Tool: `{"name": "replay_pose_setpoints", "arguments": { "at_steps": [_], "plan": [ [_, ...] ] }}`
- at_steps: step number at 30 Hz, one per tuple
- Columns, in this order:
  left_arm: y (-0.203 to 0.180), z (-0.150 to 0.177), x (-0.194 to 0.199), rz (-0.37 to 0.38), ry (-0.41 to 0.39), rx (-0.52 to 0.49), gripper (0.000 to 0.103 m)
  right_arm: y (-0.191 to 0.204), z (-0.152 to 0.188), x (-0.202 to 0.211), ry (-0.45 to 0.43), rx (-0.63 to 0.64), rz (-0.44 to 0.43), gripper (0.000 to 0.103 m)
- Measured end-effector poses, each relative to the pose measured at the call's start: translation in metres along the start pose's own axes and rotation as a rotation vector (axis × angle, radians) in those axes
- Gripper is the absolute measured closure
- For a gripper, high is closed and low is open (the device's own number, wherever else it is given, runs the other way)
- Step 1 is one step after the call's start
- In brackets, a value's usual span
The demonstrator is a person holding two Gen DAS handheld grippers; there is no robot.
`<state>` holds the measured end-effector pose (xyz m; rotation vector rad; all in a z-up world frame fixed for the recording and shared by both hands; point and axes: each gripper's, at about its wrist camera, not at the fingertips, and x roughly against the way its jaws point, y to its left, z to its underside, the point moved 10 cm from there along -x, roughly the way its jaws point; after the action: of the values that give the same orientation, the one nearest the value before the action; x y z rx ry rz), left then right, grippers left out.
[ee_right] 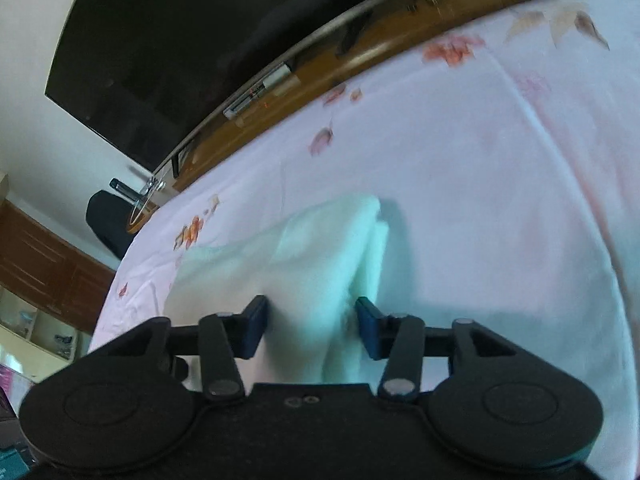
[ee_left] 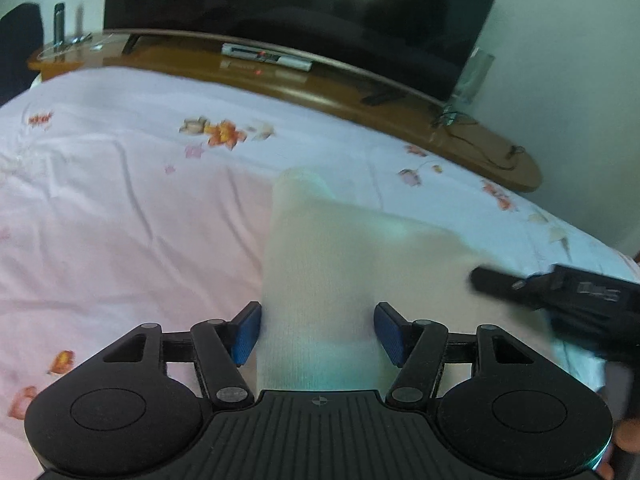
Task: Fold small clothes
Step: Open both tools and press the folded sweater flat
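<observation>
Two handheld grippers work over a floral bedsheet [ee_left: 120, 208] on which a small white garment [ee_left: 344, 264] lies. Left wrist view: the left gripper [ee_left: 318, 334] sits at 6 o'clock, its blue pads [ee_left: 246, 332] spread apart with the near edge of the white garment running between them; neither pad is seen pressing the cloth, so the jaws stand open. The garment extends from the gripper toward 12 o'clock, its far end rounded over. At 3 o'clock the black body of the right gripper [ee_left: 560, 300] reaches in across the garment's right edge. Right wrist view: the right gripper [ee_right: 310, 326] also has its blue pads [ee_right: 370, 328] parted, with a raised, bunched fold of the white garment [ee_right: 320, 256] passing between them; whether the cloth touches the pads cannot be told through the blur. Beyond the bed, at 12 o'clock in the left view, stand a wooden TV stand [ee_left: 320, 84] and a dark television [ee_left: 300, 12].
</observation>
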<state>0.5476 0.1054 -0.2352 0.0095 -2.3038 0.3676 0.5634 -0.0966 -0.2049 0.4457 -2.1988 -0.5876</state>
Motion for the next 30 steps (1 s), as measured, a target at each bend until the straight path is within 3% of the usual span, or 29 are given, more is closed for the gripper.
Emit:
{"name": "replay_pose_setpoints", "arguments": {
  "at_steps": [2, 3, 6, 10, 13, 16, 18, 20, 21, 22, 28, 30],
  "plan": [
    [-0.002, 0.001, -0.002, -0.005, -0.009, 0.01, 0.042, 0.015, -0.008, 0.007, -0.079, 0.148, -0.004, 0.071],
    [-0.004, 0.003, -0.004, -0.013, -0.013, 0.007, 0.04, 0.019, -0.013, 0.007, -0.105, 0.208, 0.008, 0.085],
    [-0.005, 0.009, -0.009, -0.031, -0.006, 0.03, 0.028, 0.004, -0.012, -0.007, -0.06, 0.262, 0.088, 0.085],
    [-0.008, 0.009, -0.001, -0.05, 0.003, 0.025, 0.028, -0.008, -0.015, -0.005, -0.059, 0.284, 0.148, 0.071],
    [-0.015, 0.017, 0.02, -0.049, -0.009, -0.011, 0.028, -0.003, -0.019, 0.021, -0.076, 0.247, 0.109, 0.073],
    [-0.015, 0.034, 0.032, -0.061, 0.001, -0.005, 0.028, 0.018, -0.007, 0.047, -0.073, 0.289, 0.013, 0.073],
    [-0.012, 0.048, 0.034, -0.057, 0.024, 0.013, 0.028, 0.013, 0.004, 0.049, -0.028, 0.23, -0.011, 0.072],
    [-0.01, 0.053, 0.033, -0.064, 0.024, 0.011, 0.028, -0.016, 0.01, 0.038, 0.037, 0.051, -0.01, 0.061],
    [-0.01, 0.053, 0.033, -0.064, 0.024, 0.019, 0.028, -0.029, 0.012, 0.033, 0.067, -0.013, -0.007, 0.045],
    [-0.009, 0.053, 0.032, -0.065, 0.025, 0.025, 0.028, -0.037, 0.013, 0.026, 0.091, -0.06, -0.02, 0.039],
    [-0.01, 0.053, 0.028, -0.079, 0.014, 0.009, 0.024, -0.039, -0.001, -0.015, 0.161, -0.251, -0.204, 0.045],
    [-0.009, 0.053, 0.028, -0.082, 0.01, 0.018, 0.022, -0.041, -0.011, -0.026, 0.132, -0.251, -0.189, 0.053]
  ]
}}
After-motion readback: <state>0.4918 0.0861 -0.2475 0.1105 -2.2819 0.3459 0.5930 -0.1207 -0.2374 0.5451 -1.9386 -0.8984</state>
